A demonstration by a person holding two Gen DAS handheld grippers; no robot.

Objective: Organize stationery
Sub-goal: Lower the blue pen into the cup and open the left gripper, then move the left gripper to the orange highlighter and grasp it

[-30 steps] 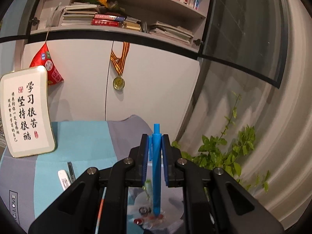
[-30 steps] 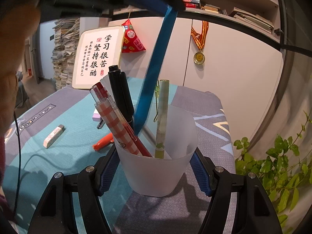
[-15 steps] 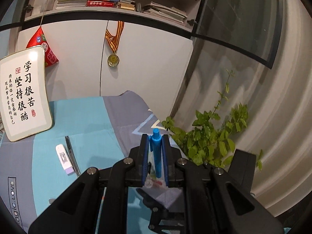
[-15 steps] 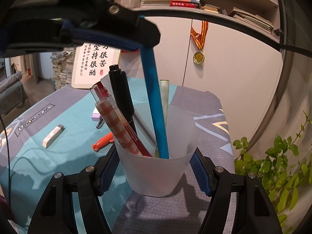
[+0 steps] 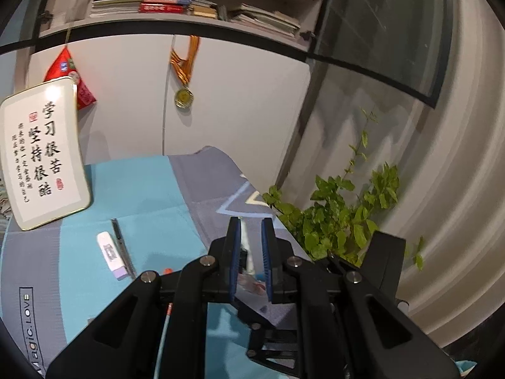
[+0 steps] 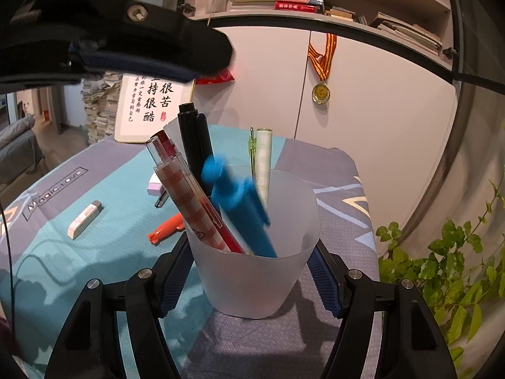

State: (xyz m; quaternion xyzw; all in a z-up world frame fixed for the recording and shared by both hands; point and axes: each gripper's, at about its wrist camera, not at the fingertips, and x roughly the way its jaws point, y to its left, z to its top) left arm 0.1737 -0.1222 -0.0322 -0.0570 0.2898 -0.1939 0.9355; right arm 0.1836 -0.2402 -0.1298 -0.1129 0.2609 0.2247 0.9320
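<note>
- A frosted cup [image 6: 252,284] is clamped at its sides by the right claw [image 6: 252,252] and stands upright on the worktop [image 6: 94,268], which is covered by a teal and grey cloth.
- A blue pen [image 6: 243,211] is seen inside the cup, motion-blurred and tilted, tip down, among a red checked pen, a black marker and a pale green pen.
- The left claw [image 5: 251,221] is held above the cup; its pads are parted by a narrow gap and nothing is gripped between them (only the cup's contents show through the gap).
- Loose items are left on the cloth: a white eraser [image 5: 112,254] with a lilac end, touching or just beside a black pen [image 5: 121,246]; a second eraser [image 6: 84,219]; an orange item [image 6: 167,229] near the cup.
- The black pen lies ahead and to the left of the left claw, its long axis running roughly away from the camera, so it is crossed by the claw's closing line. The left hand is judged the one for it, the right being taken up by the cup.
- "Magic.LOVE" [image 5: 26,325] is printed on the cloth.
- A framed plaque [image 5: 44,154] bears the calligraphy "学习很苦 坚持很酷"; its smaller column cannot be read with confidence.
- The label on the lilac-ended eraser is too blurred to read.
</note>
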